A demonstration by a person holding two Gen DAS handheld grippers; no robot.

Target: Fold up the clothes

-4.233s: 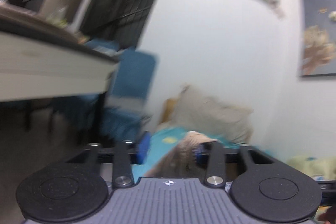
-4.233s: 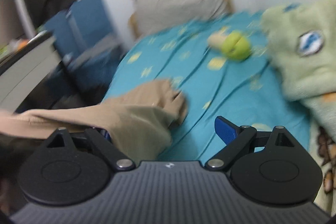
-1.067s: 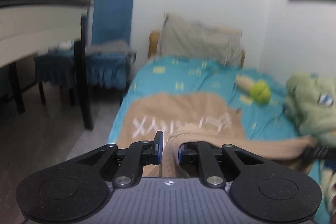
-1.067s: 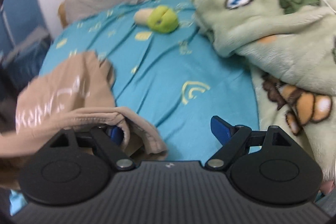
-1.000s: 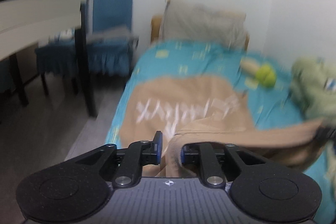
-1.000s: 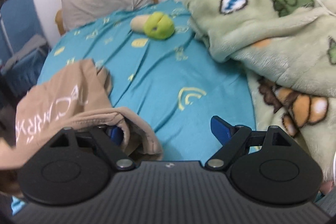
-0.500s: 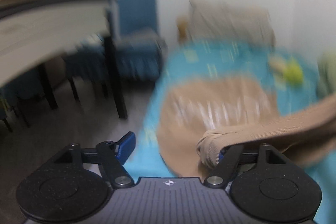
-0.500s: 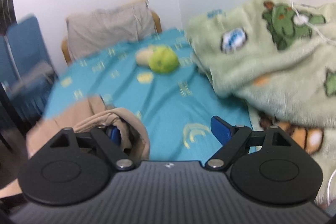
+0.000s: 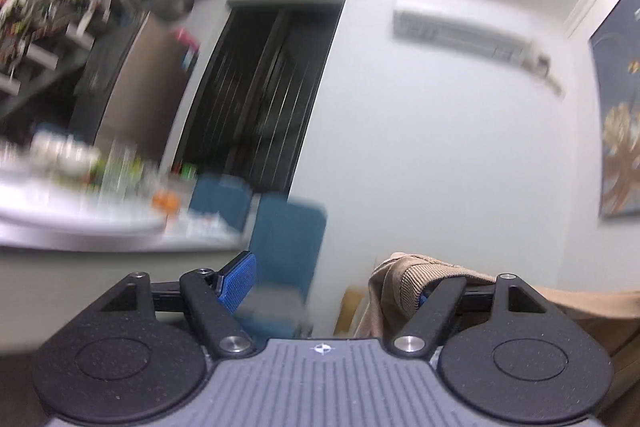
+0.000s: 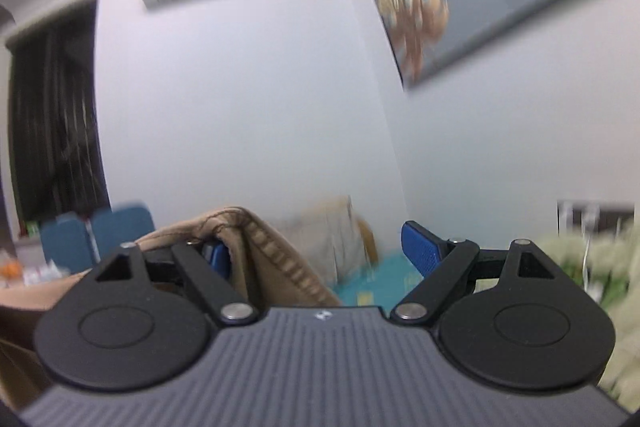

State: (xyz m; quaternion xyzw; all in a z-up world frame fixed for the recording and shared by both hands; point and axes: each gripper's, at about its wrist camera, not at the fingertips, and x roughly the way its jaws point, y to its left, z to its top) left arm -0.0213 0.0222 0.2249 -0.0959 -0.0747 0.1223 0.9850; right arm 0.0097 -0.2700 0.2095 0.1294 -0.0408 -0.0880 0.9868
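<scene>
A tan ribbed garment [image 9: 416,267] hangs hooked over the right finger of my left gripper [image 9: 330,287], whose jaws stand wide open; it trails off to the right. In the right wrist view the same tan garment [image 10: 264,247] drapes over the left finger of my right gripper [image 10: 320,251], also open, with its right blue pad bare. The cloth spans between the two grippers, held up above the bed. Both views are tilted up at the wall and blurred.
A cluttered white desk [image 9: 100,223] and blue chairs [image 9: 288,239] stand on the left by a dark doorway [image 9: 264,99]. The teal bed sheet [image 10: 380,283], a beige pillow [image 10: 324,231] and a green blanket [image 10: 600,259] lie low ahead.
The left gripper, shut on the garment a second ago, has opened, leaving the cloth hooked on one finger. Both grippers have swung upward, lifting the garment off the bed.
</scene>
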